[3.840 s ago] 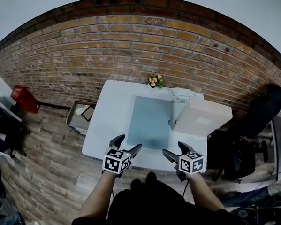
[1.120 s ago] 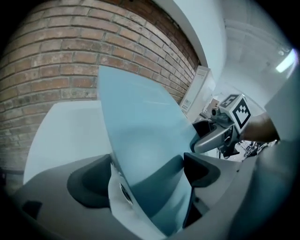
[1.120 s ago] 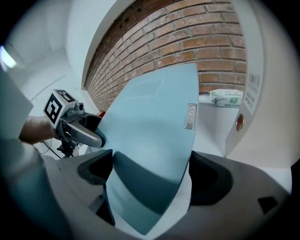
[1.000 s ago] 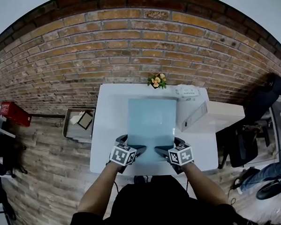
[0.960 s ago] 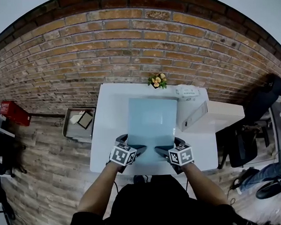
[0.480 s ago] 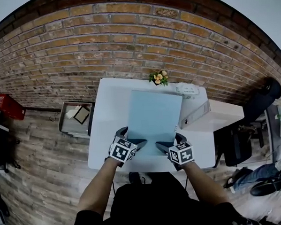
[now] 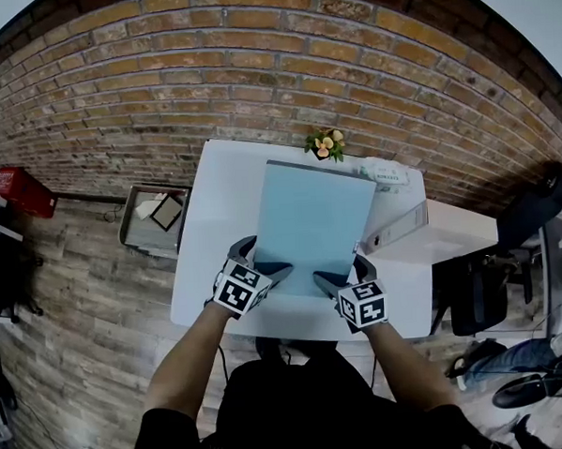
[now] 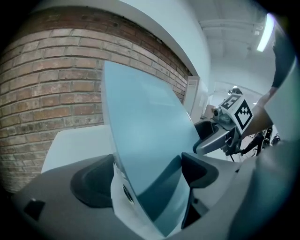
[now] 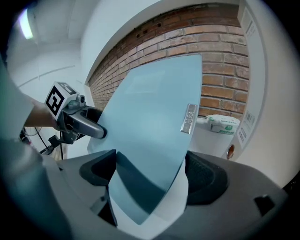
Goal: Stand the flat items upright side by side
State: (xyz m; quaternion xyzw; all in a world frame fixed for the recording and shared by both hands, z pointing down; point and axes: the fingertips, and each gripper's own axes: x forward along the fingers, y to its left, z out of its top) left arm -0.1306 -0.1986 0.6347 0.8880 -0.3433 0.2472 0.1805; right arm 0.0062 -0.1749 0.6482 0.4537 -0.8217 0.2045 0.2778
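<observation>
Holds light blue binder (image 7: pixel 313 212) by near corners in left gripper (image 7: pixel 262 257) and just-tightened right gripper (image 7: pixel 343 272), apparently tilted up off white table (image 7: pixel 203 256)

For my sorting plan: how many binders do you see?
2. The blue binder is tilted up over the table; the white binder rests at its right.

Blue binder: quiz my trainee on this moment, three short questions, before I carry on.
1. True or false: the blue binder lies flat on the white table.
2. What stands at the table's far edge, by the brick wall? A flowers, B mug, C lamp.
3. Which grippers grip the binder?
Key: 1 false, it is raised and tilted. 2 A. 3 both, the left gripper and the right gripper; the right's jaws have just been closing, binder between them.
</observation>
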